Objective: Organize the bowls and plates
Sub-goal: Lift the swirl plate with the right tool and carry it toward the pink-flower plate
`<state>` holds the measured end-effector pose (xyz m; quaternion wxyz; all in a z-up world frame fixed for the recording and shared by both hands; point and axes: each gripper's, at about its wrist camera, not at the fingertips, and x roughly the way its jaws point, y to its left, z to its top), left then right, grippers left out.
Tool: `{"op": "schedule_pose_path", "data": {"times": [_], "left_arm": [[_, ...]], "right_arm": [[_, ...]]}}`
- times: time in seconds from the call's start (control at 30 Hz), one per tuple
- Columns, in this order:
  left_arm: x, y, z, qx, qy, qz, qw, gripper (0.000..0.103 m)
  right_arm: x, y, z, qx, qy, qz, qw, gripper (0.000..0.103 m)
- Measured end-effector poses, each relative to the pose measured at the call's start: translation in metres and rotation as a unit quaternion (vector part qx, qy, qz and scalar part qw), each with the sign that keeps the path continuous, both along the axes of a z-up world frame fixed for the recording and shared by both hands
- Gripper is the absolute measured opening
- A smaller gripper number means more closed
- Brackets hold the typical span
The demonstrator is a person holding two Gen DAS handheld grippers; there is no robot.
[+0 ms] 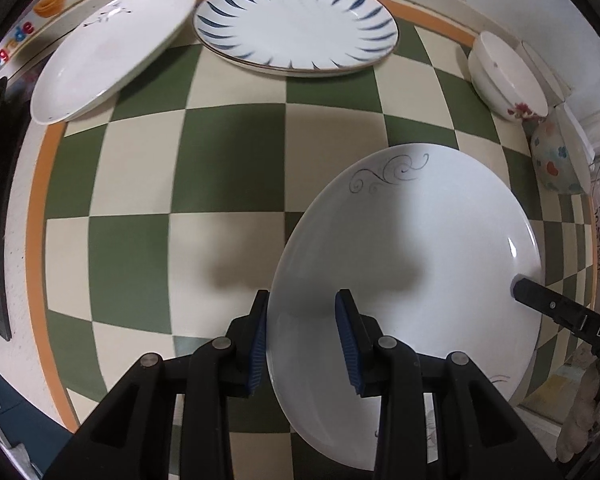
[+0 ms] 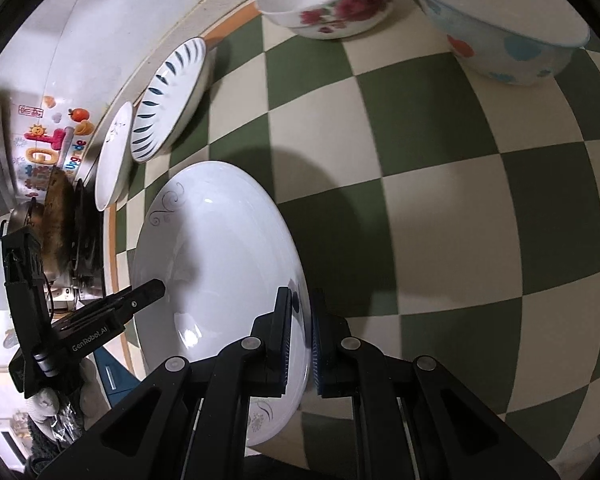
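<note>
Fingers of both the left gripper (image 1: pixel 302 336) and right gripper (image 2: pixel 302 340) clamped the white plate's (image 1: pixel 412 264) opposite rims above the checkered table (image 1: pixel 236 152).

Open checkered green-and-cream tablecloth (image 1: pixel 148 168) fills the middle and near-left, nothing standing on it there, room to pass. Far edge blocked by a blue-leaf-patterned white ceramic plate (image 1: pixel 296 26) and, just beside it on the left, a plain white plate with a small dark sprig (image 1: pixel 112 52), tilted up off the cloth. Right side blocked by a white bowl with red flowers (image 1: pixel 508 76) and a pale bowl with blue and red spots (image 1: pixel 554 160), close together. Near right taken up by a large white plate with grey swirl (image 1: pixel 412 272), raised and tilted.
</note>
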<state>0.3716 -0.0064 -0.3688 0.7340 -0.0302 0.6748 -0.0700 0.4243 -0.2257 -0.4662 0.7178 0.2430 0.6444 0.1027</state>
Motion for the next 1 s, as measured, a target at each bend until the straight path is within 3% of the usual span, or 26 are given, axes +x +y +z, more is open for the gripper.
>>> {"op": "schedule_pose_path", "data": {"times": [0.47,0.67,0.83,0.93,1.0], "left_arm": [[0.010,-0.008,-0.011,0.004,0.009,-0.005,0.9999,0.030],[0.013,0.007,0.009,-0.006,0.003,0.000,1.0000,0.030],[0.029,0.076,0.065,0.005,-0.061,0.061,0.9962,0.034],[0.048,0.126,0.081,0.010,-0.089,0.111,0.9897,0.036],[0.063,0.160,0.073,0.007,-0.085,0.138,0.9867,0.036]], "right_arm": [[0.005,-0.002,-0.010,-0.010,0.010,-0.001,1.000,0.011],[0.005,0.000,-0.011,-0.022,0.034,-0.001,0.999,0.015],[0.005,-0.002,0.048,-0.042,-0.008,-0.027,0.999,0.020],[0.028,0.032,0.091,-0.040,-0.054,-0.003,0.998,0.038],[0.056,0.073,0.106,-0.026,-0.079,0.030,0.996,0.049]]}}
